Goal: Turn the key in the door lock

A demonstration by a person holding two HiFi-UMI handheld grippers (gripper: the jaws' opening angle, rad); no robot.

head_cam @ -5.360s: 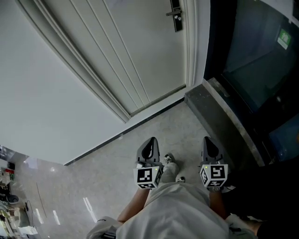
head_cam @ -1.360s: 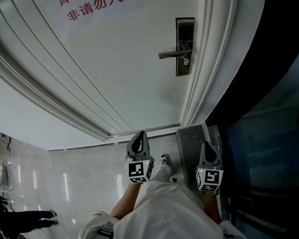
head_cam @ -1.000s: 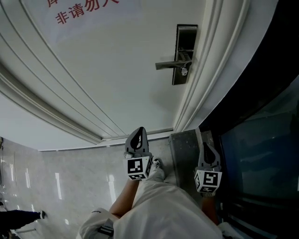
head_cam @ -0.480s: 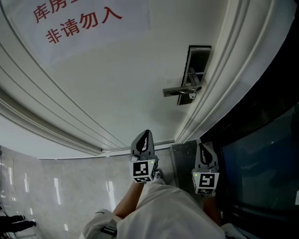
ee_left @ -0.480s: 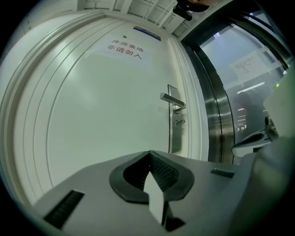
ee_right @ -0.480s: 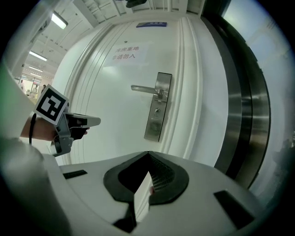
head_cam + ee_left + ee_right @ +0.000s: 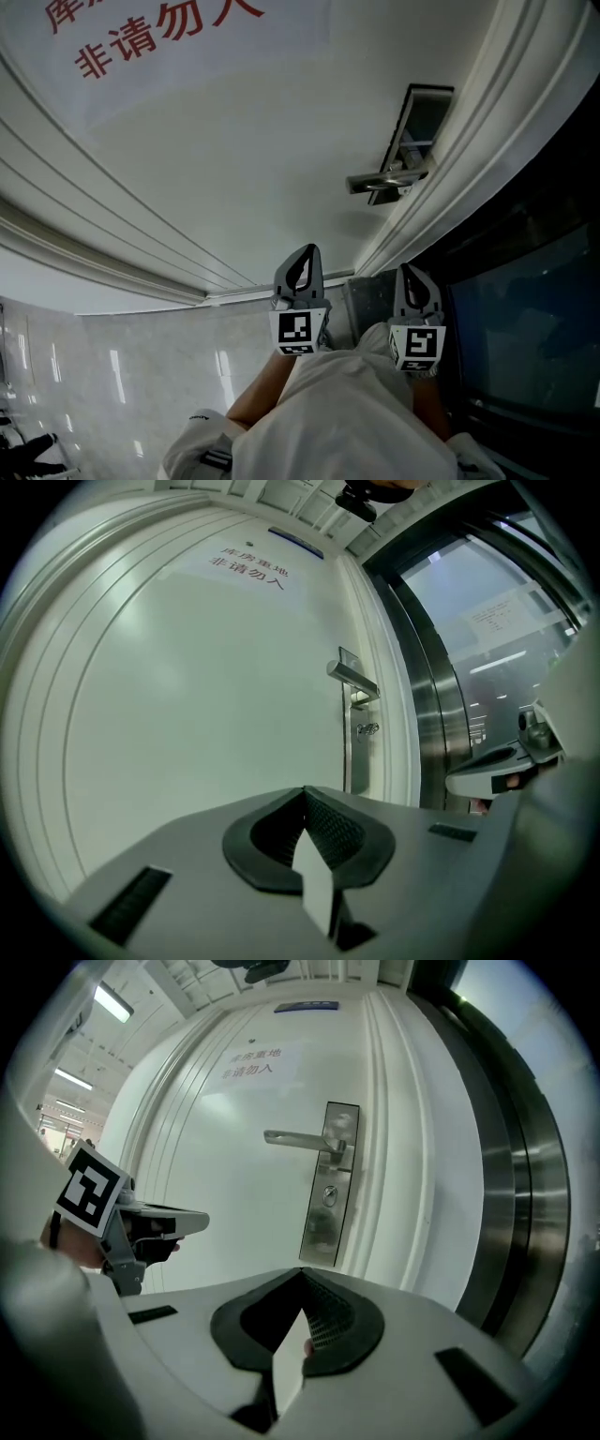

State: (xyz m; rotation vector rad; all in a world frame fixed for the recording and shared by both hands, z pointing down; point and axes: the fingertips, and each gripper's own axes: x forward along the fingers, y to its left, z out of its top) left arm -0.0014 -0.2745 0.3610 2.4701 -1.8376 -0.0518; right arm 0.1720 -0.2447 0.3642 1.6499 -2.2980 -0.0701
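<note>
two grippers, both with jaws pressed together and nothing between them. right gripper (image 7: 413,281) sits on the lock side; left gripper (image 7: 302,267) is beside it, further from the frame. key (image 7: 367,728) sticks out of the lock plate (image 7: 330,1185), ahead of and above the right jaws, well apart. lever handle (image 7: 295,1138) runs sideways just above the key, a likely obstruction. white door (image 7: 234,159); dark glass panel (image 7: 534,319) to the right.
</note>
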